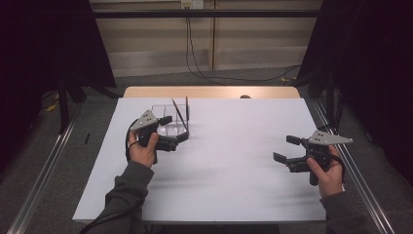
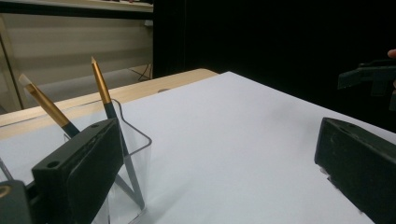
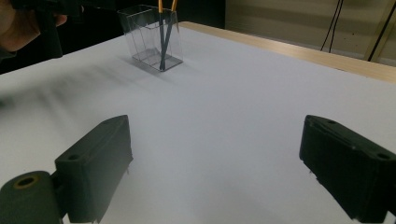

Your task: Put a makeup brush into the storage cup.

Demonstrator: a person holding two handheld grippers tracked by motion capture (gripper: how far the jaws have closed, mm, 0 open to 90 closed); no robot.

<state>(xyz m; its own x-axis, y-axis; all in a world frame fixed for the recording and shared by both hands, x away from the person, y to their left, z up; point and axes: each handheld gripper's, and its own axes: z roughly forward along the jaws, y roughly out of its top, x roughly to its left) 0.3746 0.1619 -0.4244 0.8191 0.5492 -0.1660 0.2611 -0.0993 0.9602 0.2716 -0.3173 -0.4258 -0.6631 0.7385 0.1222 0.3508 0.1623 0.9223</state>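
- I see my left gripper [image 1: 175,127] spread wide, grasping nothing — one jaw just beside the clear square plastic holder [image 1: 168,121] on the white table [image 1: 234,165].
- Two gold-and-dark pencils [image 2: 103,88] lean inside the holder.
- My right gripper [image 1: 287,147] hangs released, well apart from it.

clear holder [image 1: 169,122]: transparent plastic, rectangular w/ wavy rim, upright, far-left of white surface | 2 pencils [image 1: 178,114]: gold upper shafts, dark lower, standing inside holder, leaning apart, tips up
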